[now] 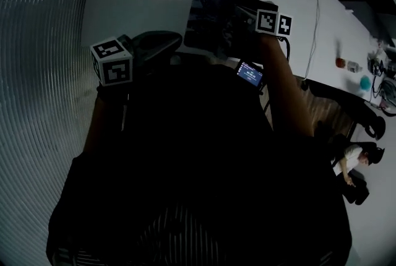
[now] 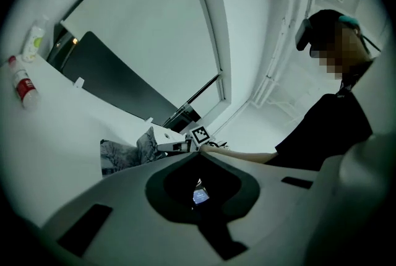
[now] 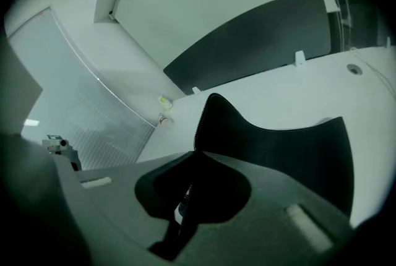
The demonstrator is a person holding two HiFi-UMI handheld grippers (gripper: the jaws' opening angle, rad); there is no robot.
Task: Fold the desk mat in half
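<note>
Left hand-held gripper (image 2: 198, 151) hovered near the edge of the white surface (image 1: 154, 2), its jaws pressed together with nothing between them. To its right, the thin dark desk mat (image 1: 207, 11) with a grey patterned face curled up off the surface at one edge, pinched in the closed jaws of the right hand-held gripper (image 3: 195, 152).
</note>
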